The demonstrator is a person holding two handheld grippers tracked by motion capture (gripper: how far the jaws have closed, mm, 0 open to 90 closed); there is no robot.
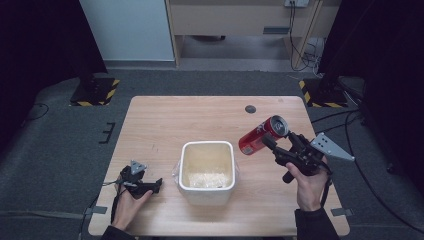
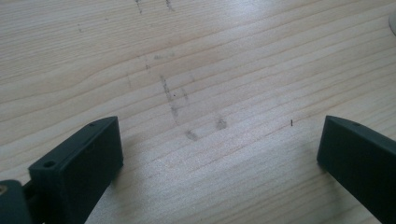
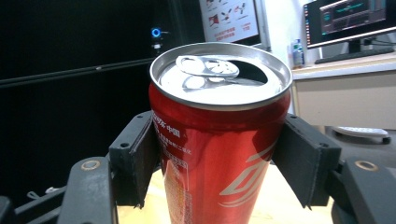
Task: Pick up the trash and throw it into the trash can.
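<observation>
The right gripper is clamping the tilted red can just right of the white tub, while the left gripper is resting open on the table

The red can runs off the bottom edge in the right gripper view; its small print is illegible. The white tub hides part of the bench.

Sitting on the table: one red can, one white container, two grippers.
</observation>
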